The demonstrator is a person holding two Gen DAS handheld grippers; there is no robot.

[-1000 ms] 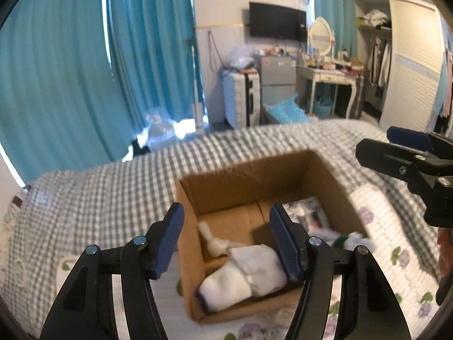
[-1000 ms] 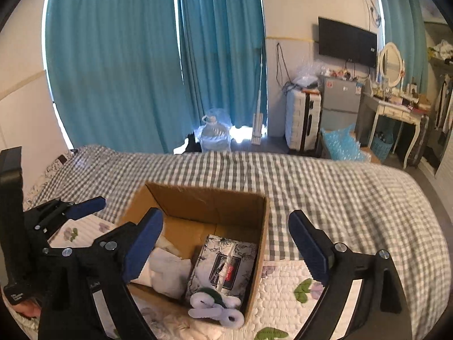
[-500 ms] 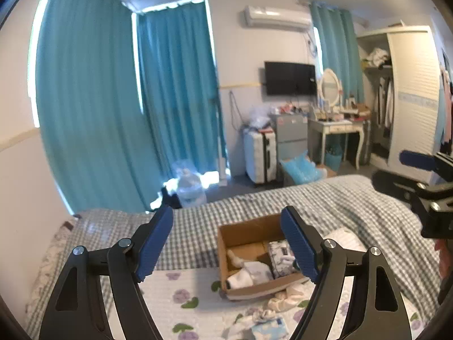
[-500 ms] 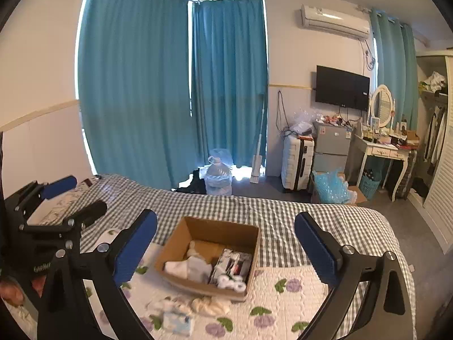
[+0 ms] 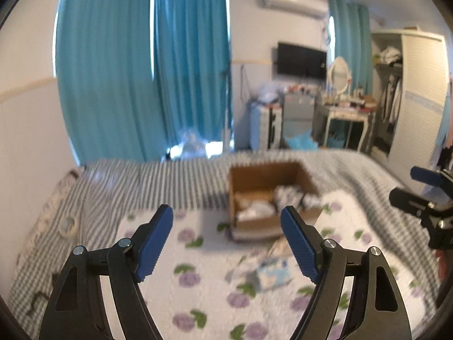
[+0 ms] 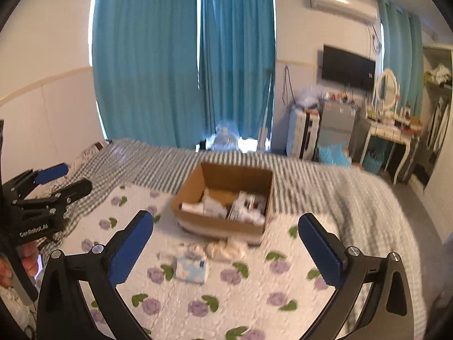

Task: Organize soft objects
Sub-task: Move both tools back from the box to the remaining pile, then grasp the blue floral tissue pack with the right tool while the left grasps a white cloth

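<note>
An open cardboard box (image 5: pixel 264 223) (image 6: pixel 223 221) sits on the bed and holds white soft items and a patterned pack. A light blue tissue pack (image 5: pixel 273 273) (image 6: pixel 191 269) and a crumpled cream cloth (image 6: pixel 226 249) lie on the floral quilt in front of the box. My left gripper (image 5: pixel 226 243) is open and empty, held back above the quilt. My right gripper (image 6: pixel 226 249) is open and empty, also well back from the box. Each gripper shows at the edge of the other's view.
The white quilt with purple flowers (image 6: pixel 240 297) lies over a grey checked bedspread (image 5: pixel 113 181). A tape roll (image 5: pixel 67 223) lies at the bed's left. Teal curtains, a suitcase, a dressing table (image 6: pixel 388 133) and a wardrobe stand beyond the bed.
Both grippers have pulled up and back from the box, which now looks small and far. The quilt with the tissue pack and the cloth has come into view.
</note>
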